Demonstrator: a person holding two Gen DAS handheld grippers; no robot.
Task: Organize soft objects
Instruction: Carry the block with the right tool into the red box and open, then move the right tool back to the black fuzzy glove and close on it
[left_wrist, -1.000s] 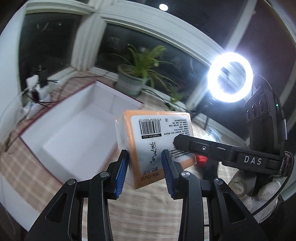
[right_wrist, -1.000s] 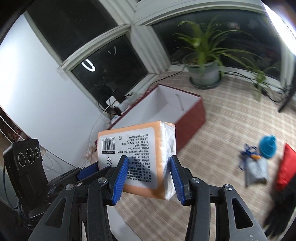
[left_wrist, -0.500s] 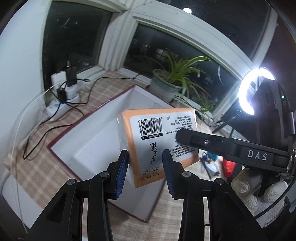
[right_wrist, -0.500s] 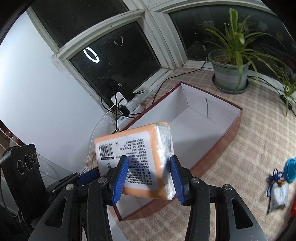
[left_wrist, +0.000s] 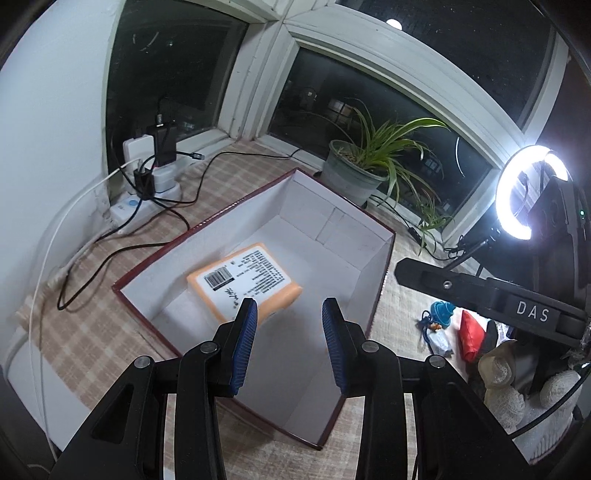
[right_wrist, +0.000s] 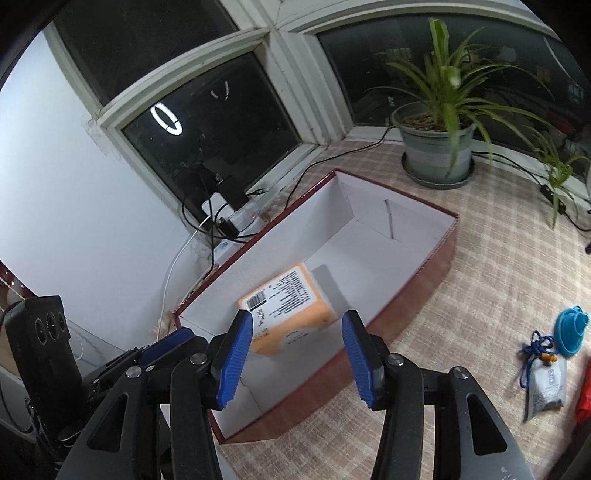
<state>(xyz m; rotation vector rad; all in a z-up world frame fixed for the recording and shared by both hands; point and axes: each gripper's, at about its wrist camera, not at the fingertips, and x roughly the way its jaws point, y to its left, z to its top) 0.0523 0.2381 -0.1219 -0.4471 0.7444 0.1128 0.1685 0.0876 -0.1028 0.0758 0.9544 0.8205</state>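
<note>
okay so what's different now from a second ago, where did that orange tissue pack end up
Both grippers have let go of the orange tissue pack; it now lies inside the red box, label up. The left gripper is open and empty; the right gripper's jaws are opening with nothing between them. The potted plant stays put.

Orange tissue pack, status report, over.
Left gripper open, empty. Right gripper opening, empty. Orange tissue pack lying inside the red box, label up. Nothing blocking.
</note>
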